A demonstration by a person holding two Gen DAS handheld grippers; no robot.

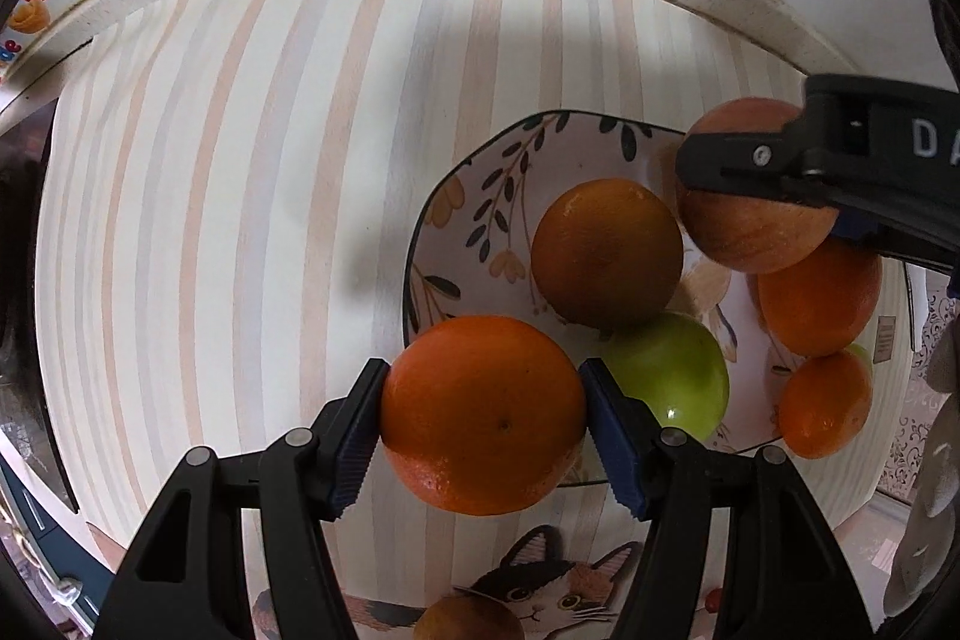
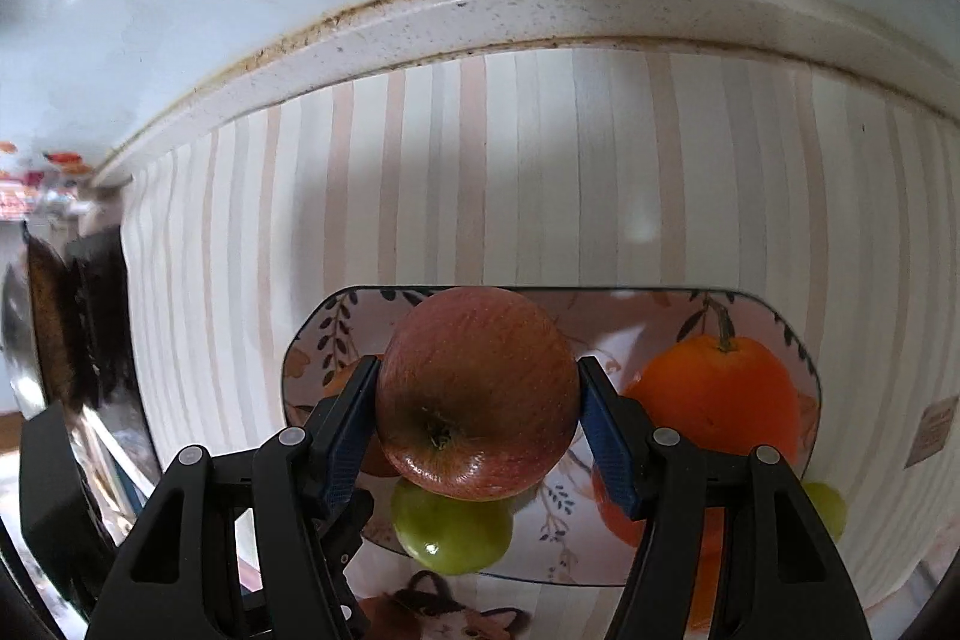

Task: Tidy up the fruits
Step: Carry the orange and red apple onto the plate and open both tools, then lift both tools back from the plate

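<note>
1. The left gripper [image 1: 483, 415] fingers squeeze an orange [image 1: 483, 412] at the near rim of the flowery bowl [image 1: 480, 196].
2. The right gripper [image 2: 477, 400] fingers squeeze a red apple [image 2: 474, 394] above the bowl.
3. A green apple [image 2: 450, 535] sits below those fingers.

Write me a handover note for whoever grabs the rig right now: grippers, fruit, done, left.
Left gripper: shut on an orange, at the near rim of the floral bowl.
Right gripper: shut on a red apple, held over the bowl.
In the bowl: a darker orange, a green apple, two more oranges at the right.
Done: those four are in.
Left: probably release both held fruits into the bowl; another fruit lies on the striped cloth near the left gripper.
</note>
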